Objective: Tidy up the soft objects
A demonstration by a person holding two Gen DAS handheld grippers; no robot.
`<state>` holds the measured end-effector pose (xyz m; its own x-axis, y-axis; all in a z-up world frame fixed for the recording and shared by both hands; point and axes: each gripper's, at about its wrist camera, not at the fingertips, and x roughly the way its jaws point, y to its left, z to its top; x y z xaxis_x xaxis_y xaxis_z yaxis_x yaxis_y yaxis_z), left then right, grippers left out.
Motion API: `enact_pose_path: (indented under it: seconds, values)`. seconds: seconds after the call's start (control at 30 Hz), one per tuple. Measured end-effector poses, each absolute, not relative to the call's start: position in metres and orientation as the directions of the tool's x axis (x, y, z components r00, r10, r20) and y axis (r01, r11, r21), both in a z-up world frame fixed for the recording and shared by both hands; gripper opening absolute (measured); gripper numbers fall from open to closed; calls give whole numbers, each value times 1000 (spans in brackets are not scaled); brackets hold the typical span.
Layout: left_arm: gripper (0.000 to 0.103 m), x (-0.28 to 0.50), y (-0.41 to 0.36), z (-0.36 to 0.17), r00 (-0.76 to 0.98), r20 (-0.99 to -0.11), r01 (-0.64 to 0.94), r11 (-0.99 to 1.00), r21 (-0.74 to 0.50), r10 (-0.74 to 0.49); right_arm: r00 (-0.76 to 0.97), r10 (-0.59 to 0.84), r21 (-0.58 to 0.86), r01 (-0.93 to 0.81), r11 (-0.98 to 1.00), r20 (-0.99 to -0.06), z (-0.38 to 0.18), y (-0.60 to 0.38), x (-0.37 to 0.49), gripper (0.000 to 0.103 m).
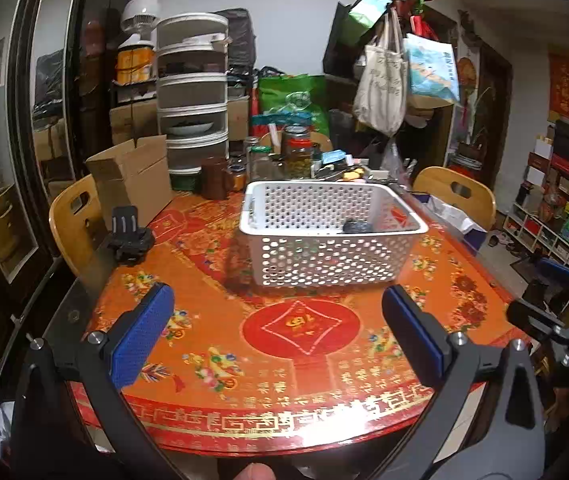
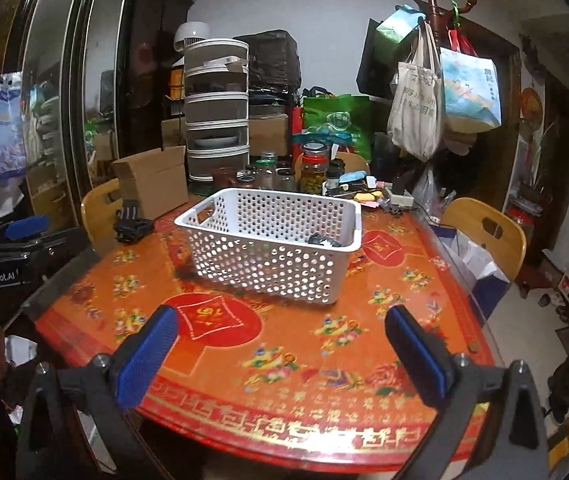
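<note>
Both grippers are hovering with fingers spread wide, gripping nothing. Beyond the left gripper (image 1: 278, 334) fingertips, a white perforated basket (image 1: 326, 258) is sitting on the orange patterned table (image 1: 220, 360). Beyond the right gripper (image 2: 280, 350), the basket (image 2: 268, 252) is lying ahead of the left finger. One dark soft object (image 1: 356, 226) is resting inside the basket, against its far right wall.

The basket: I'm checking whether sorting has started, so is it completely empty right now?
No, a dark soft object lies inside the white perforated basket, near its far right corner in the left wrist view.
</note>
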<state>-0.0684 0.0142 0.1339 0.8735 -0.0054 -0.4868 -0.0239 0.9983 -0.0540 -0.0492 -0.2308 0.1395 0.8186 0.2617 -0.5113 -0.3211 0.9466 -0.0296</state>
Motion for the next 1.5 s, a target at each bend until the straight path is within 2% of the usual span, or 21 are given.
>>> enact_pose_path:
  seconds: [0.4,1.5]
  values:
    - [103,-47,-1,122,853,-522,-35,999,-33,13,816,243,-1,-286,958,-525,134,-240,-29,103]
    - [103,-36,5,114,843,-537,-24,999,-32,3,799,257,21,-293,956,-543,127,-239,-25,103]
